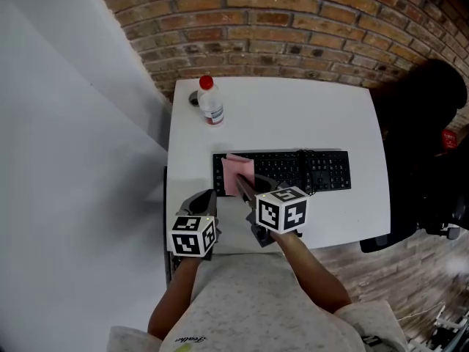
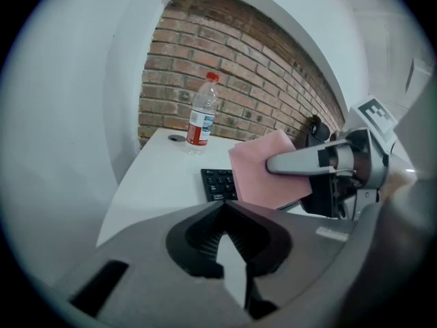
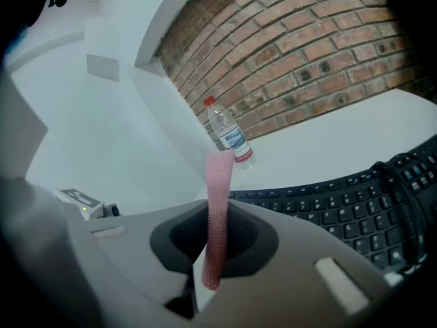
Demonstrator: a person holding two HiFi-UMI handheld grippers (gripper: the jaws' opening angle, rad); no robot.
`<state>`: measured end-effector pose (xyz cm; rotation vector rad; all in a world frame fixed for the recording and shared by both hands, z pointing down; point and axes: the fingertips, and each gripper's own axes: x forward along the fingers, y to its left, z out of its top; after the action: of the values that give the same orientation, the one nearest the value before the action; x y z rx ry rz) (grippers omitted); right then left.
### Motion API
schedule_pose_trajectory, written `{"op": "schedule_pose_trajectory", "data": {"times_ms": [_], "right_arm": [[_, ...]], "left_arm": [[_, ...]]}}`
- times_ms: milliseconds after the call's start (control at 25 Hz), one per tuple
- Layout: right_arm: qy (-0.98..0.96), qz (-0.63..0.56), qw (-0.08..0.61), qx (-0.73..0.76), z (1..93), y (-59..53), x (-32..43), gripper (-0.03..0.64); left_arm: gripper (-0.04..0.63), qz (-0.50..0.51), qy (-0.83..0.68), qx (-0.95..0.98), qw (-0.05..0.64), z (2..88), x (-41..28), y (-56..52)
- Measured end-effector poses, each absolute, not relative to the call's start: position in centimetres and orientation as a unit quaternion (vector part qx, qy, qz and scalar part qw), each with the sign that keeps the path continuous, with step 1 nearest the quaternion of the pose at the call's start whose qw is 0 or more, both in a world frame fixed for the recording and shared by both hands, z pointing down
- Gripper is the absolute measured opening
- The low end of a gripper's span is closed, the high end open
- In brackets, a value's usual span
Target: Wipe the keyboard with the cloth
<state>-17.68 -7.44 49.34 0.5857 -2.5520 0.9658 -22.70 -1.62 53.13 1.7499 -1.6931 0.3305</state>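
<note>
A black keyboard (image 1: 293,170) lies across the middle of the white table (image 1: 278,112). My right gripper (image 1: 242,185) is shut on a pink cloth (image 1: 238,173), which hangs over the keyboard's left end. In the right gripper view the cloth (image 3: 218,203) stands edge-on between the jaws of that gripper (image 3: 217,209), with the keyboard (image 3: 348,207) to the right. My left gripper (image 1: 207,195) hovers at the table's near-left edge, shut and holding nothing. The left gripper view shows its jaws (image 2: 224,205) closed, and beyond them the cloth (image 2: 263,169) and the keyboard's corner (image 2: 218,183).
A clear water bottle with a red cap (image 1: 210,101) stands at the table's far left, next to a small round object (image 1: 193,98). A brick wall (image 1: 293,20) runs behind the table, a white wall (image 1: 66,160) along its left. A black office chair (image 1: 421,160) stands to the right.
</note>
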Motion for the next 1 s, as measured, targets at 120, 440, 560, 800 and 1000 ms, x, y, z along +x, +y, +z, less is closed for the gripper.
{"op": "schedule_pose_trajectory", "data": {"times_ms": [120,440,560,800,1000], "right_arm": [[-0.901,0.344,0.178,0.195,50.1,-5.8,-19.9,0.025],[-0.896,0.348,0.194,0.197,52.6,-3.4,-22.7,0.025],[-0.893,0.345,0.203,0.207,53.4,-3.2,-22.7,0.023],[-0.89,0.341,0.203,0.223,53.8,-3.2,-22.2,0.023],[-0.888,0.338,0.203,0.236,53.9,-3.2,-21.2,0.025]], "left_arm": [[-0.005,0.129,-0.646,0.672,0.337,53.4,-23.8,-1.0],[-0.005,0.137,-0.637,0.681,0.335,53.6,-25.4,0.3],[-0.005,0.14,-0.634,0.682,0.336,53.8,-25.9,0.7],[-0.005,0.143,-0.626,0.691,0.332,53.8,-25.9,0.9],[-0.005,0.146,-0.615,0.701,0.331,53.9,-25.0,0.8]]}}
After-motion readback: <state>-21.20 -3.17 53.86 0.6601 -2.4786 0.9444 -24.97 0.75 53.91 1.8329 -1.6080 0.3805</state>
